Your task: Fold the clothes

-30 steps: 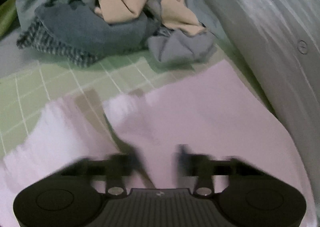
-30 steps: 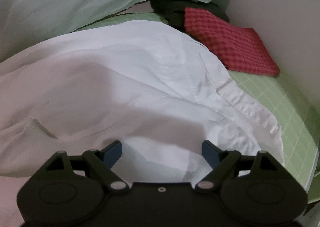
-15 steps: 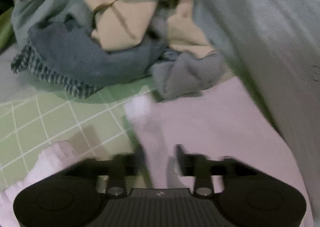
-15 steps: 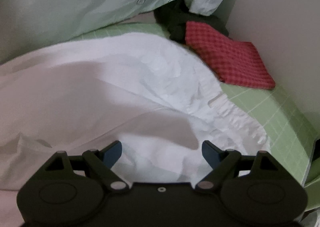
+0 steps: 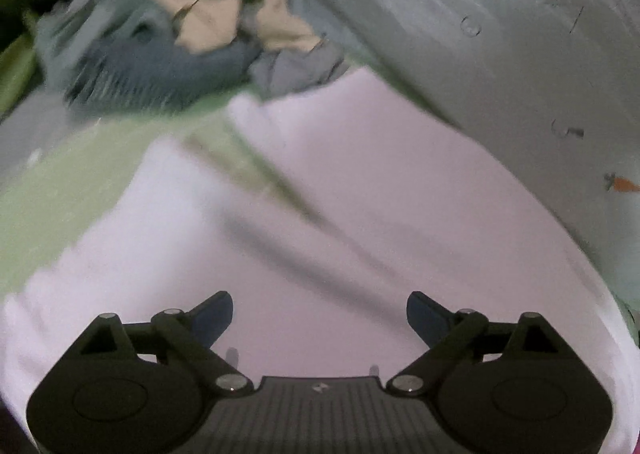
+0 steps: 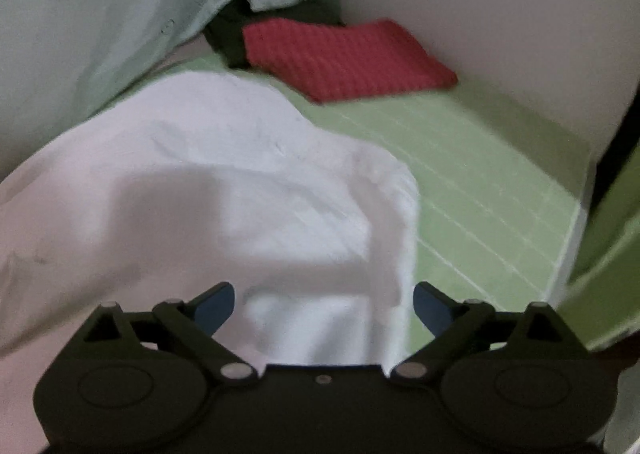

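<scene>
White garment (image 6: 248, 181) spread over the green gridded mat (image 6: 480, 181); left gripper (image 5: 319, 318) and right gripper (image 6: 323, 308) both spread wide, empty, above it; cloth likely light, limp, crease-prone; best pinched at its edge or corner.

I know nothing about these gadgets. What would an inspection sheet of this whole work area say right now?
Surface: green gridded mat, partly covered by cloth.
Job's things: white garment spread on the mat, also seen under the left claw; folded red cloth at the far end, against a dark item.
Clutter: blurred heap of blue, grey and beige clothes beyond the white garment.
Grippers: left claw open, holding nothing; right claw open, holding nothing, over the garment's edge.
Cables: nothing seen.
Surroundings: pale patterned sheet hanging beside the mat; plain wall behind the red cloth.
</scene>
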Available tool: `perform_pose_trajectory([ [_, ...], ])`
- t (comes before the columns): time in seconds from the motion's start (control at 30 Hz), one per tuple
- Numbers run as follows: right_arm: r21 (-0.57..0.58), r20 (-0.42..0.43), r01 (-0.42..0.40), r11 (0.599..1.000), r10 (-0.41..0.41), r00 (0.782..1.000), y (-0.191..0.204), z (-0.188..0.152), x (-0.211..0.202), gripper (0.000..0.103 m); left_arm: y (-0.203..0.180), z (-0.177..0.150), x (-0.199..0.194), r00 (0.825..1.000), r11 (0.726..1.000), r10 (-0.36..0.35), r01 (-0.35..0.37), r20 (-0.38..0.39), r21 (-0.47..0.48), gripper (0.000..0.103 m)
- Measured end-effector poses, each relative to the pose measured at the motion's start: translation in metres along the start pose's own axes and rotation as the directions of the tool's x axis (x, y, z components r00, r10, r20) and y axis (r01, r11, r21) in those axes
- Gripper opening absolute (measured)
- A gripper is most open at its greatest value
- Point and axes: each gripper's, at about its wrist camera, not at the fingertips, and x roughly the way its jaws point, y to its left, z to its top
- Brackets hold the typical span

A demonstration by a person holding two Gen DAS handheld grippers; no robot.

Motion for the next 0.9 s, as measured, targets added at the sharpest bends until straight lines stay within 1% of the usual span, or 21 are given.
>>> perform_pose_trajectory([
  [0.13, 0.018, -0.059, -0.057, 0.998, 0.058, 0.997, -0.018, -0.012, 0.005, 0.097, 0.02, -0.028, -0.015, 0.999, 0.999, 0.008, -0.009, -0.038, -0.045, 0.094],
  [0.27, 0.043, -0.101, -0.124, 0.991, 0.128, 0.987, -0.021, -0.018, 0.011, 0.097, 0.039, -0.045, -0.02, 0.996, 0.997, 0.031, -0.037, -0.081, -0.068, 0.094],
  [0.4, 0.123, -0.131, -0.193, 0.973, 0.209, 0.969, -0.022, -0.027, 0.012, 0.098, 0.055, -0.052, -0.027, 0.995, 0.993, 0.038, -0.047, -0.092, -0.104, 0.094],
  [0.5, 0.135, -0.133, -0.242, 0.961, 0.26, 0.956, -0.018, -0.032, 0.008, 0.098, 0.064, -0.056, -0.029, 0.994, 0.991, 0.026, -0.039, -0.105, -0.129, 0.094],
  [0.6, 0.142, -0.142, -0.29, 0.946, 0.309, 0.94, -0.012, -0.037, 0.004, 0.098, 0.068, -0.058, -0.032, 0.994, 0.991, 0.018, -0.032, -0.106, -0.129, 0.094],
  [0.67, 0.178, -0.149, -0.32, 0.93, 0.347, 0.926, -0.014, -0.04, 0.002, 0.098, 0.069, -0.058, -0.033, 0.994, 0.992, 0.016, -0.029, -0.106, -0.123, 0.094],
  [0.73, 0.245, -0.159, -0.35, 0.904, 0.394, 0.905, -0.019, -0.043, 0.0, 0.098, 0.07, -0.059, -0.033, 0.994, 0.992, 0.007, -0.021, -0.111, -0.122, 0.094],
  [0.77, 0.285, -0.165, -0.366, 0.886, 0.422, 0.892, -0.022, -0.046, -0.001, 0.097, 0.07, -0.06, -0.033, 0.994, 0.992, 0.001, -0.015, -0.113, -0.124, 0.094],
  [0.83, 0.357, -0.184, -0.398, 0.845, 0.481, 0.857, -0.029, -0.053, -0.003, 0.096, 0.068, -0.062, -0.032, 0.993, 0.992, -0.012, -0.002, -0.119, -0.123, 0.094],
  [0.9, 0.402, -0.205, -0.418, 0.815, 0.525, 0.826, -0.029, -0.058, -0.002, 0.096, 0.065, -0.066, -0.032, 0.992, 0.993, -0.025, 0.011, -0.125, -0.116, 0.094],
])
